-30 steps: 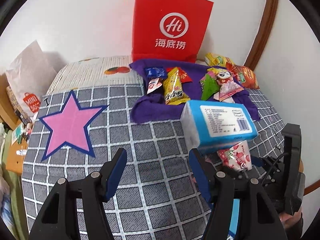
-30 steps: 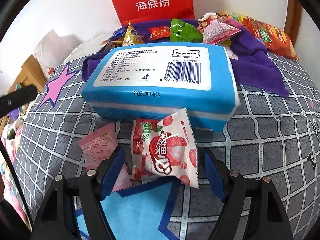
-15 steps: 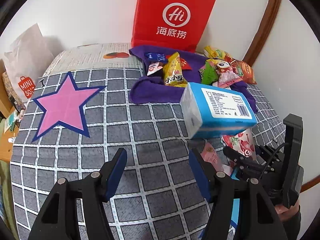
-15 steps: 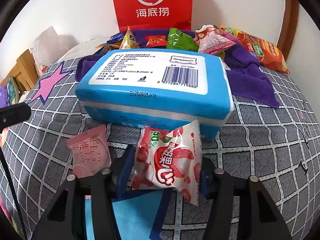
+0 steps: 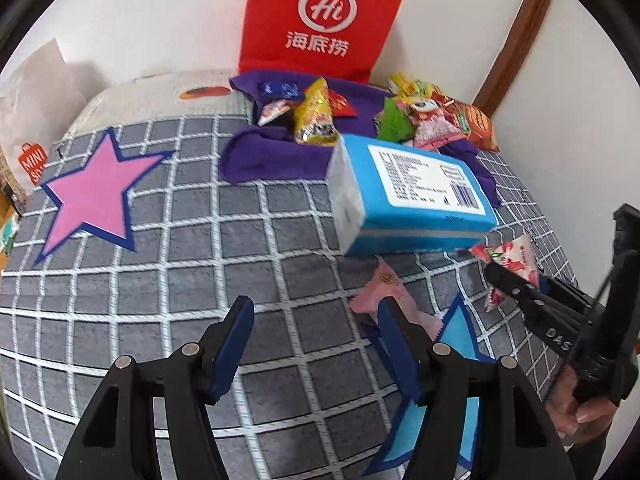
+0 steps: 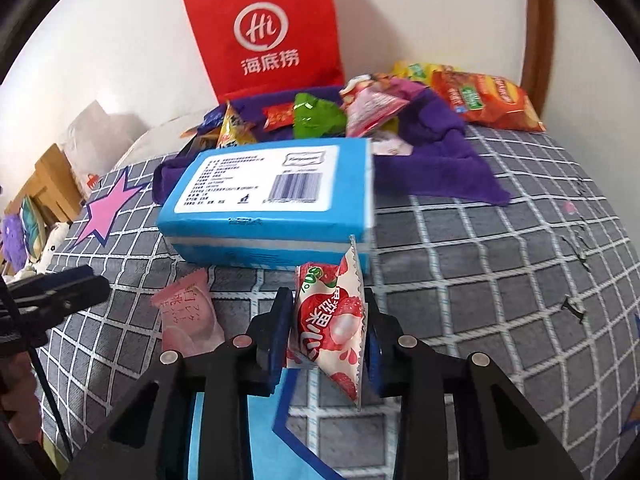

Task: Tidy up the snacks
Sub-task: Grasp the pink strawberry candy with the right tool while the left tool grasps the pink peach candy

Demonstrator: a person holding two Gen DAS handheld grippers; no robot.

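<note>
Your left tongs hang open over the grey checked bedcover with nothing between the pads. A second ago they sat further back; they have since dropped lower and closer to the cloth, so the pink star now lies further up the left wrist view. Their right finger now overlaps the pale pink snack packet lying flat on the cover, but the packet sits outside the gap, untouched.

Moving right, the blue tissue pack has not shifted; it lies in front of the purple cloth where the other snacks are heaped, below the red paper bag.

Your right tongs are where the change is. Their jaws have just been closing, and the pads now press both sides of the strawberry snack packet, which was lying loose between them a second ago. It now stands on edge and looks lifted off the cover, just short of the tissue pack. I'd judge that one piece is secured and ready to carry to the pile, with the pink packet the likely next pick.

What you can't see well: the lower tail of the strawberry packet is hidden behind the tongs, so how deep the grip reaches is unclear. The blue patch beneath is cut off by the frame, the tissue pack's right edge is blurred, and the far snacks overlap too much to count.
</note>
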